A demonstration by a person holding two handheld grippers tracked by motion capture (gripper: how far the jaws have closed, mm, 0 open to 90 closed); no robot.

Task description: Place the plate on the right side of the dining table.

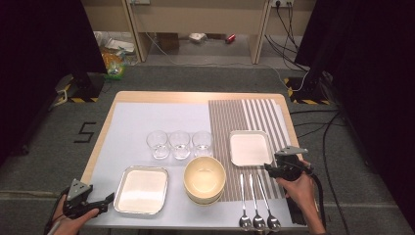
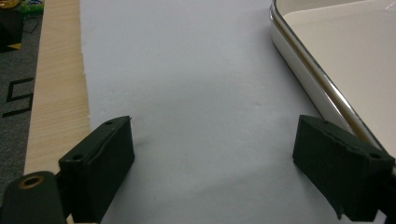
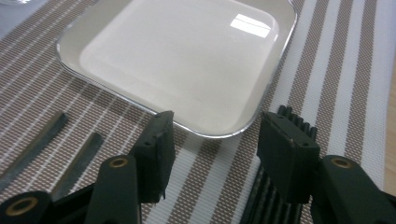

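Observation:
My right gripper hovers low over the striped placemat, just in front of the near right corner of a white square plate. In the right gripper view its jaws stand partly apart with nothing between them, and the plate's rim lies just beyond the fingertips. My left gripper rests at the table's near left corner, beside a second white square plate. In the left gripper view its jaws are wide apart over the white sheet, with that plate's rim to the right.
Three clear glasses stand in a row mid-table. A stack of cream bowls sits between the two plates. Three spoons lie side by side near the front edge; two handles show left of the right jaws. A black ridged strip lies under them.

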